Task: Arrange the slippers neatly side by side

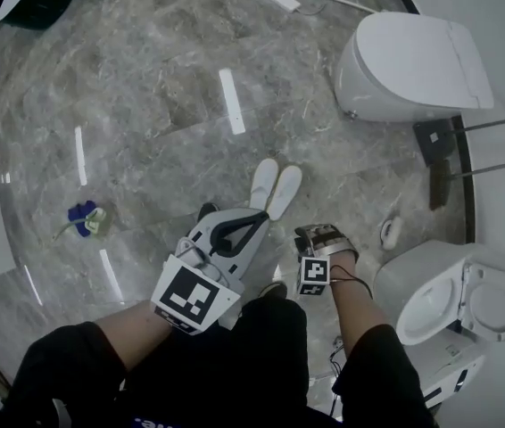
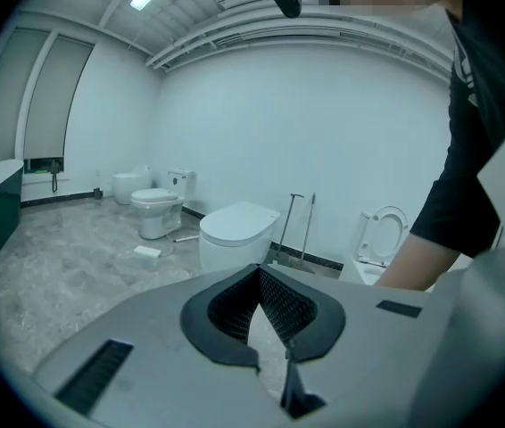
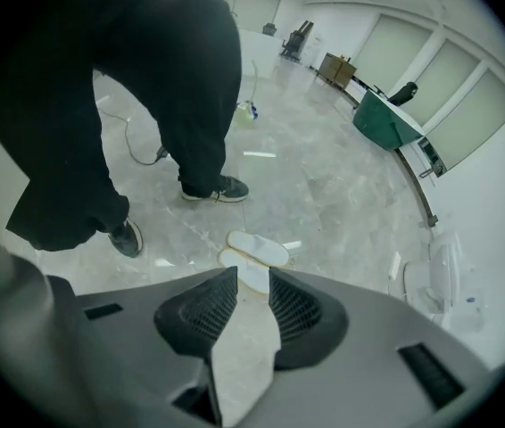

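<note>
Nearest me, the left gripper [image 2: 257,271] is held close to my body and points slightly downward. Its black ribbed jaws meet at the tips with nothing between them. Just beside it, the right gripper [image 3: 252,275] points steeply at the floor. Its jaws stand a narrow gap apart, and only floor shows through the gap. I find neither gripper holding anything.

Beyond the jaw tips, the pair of flat white slippers [image 1: 273,188] lies on the grey marbled stone floor [image 1: 163,105]. The two lie side by side with their long edges touching, clear of both grippers.

Off to the left of the pair lies a small blue object [image 1: 83,218]. Farther off to the right, well apart from them, stands a white ceramic toilet with a closed lid [image 1: 409,65].
</note>
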`<state>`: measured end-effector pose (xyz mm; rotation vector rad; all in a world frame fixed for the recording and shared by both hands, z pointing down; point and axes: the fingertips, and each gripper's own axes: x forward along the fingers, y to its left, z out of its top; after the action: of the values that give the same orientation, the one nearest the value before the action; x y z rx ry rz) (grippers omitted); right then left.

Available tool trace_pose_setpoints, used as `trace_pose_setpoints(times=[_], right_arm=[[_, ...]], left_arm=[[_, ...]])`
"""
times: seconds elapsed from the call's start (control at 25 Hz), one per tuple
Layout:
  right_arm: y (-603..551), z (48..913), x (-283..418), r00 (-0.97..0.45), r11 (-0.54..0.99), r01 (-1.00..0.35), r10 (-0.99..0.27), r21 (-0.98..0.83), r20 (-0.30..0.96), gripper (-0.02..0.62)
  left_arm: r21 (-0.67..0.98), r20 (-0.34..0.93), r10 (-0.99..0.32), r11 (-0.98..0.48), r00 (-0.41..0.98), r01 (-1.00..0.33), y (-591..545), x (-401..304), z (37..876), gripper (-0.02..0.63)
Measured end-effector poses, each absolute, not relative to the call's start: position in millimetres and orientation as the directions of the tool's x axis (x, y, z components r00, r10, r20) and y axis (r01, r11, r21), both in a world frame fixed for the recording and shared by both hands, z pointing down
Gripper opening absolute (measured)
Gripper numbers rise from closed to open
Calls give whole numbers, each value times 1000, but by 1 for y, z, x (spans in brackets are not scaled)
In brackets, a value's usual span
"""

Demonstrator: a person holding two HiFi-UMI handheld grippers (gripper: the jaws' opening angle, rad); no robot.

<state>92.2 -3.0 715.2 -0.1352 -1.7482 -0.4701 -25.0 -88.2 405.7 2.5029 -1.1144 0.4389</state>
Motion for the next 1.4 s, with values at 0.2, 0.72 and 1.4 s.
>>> trace_pose_setpoints(times=[0.2,0.72,1.4], right_arm=[[9,614,83,-242,928,270,-193,257,951,86],[31,309,69,-436,833,-461,-513,306,740,86],[99,11,93,-606,613,-789,-764,-41,221,84]], left_arm=[[172,417,-633,-649,652,-741,-84,-23,329,2],[135,415,-608,-695,677,-707,-32,-32,187,2],[90,237,-619,-754,749,-651,90,66,8,2]])
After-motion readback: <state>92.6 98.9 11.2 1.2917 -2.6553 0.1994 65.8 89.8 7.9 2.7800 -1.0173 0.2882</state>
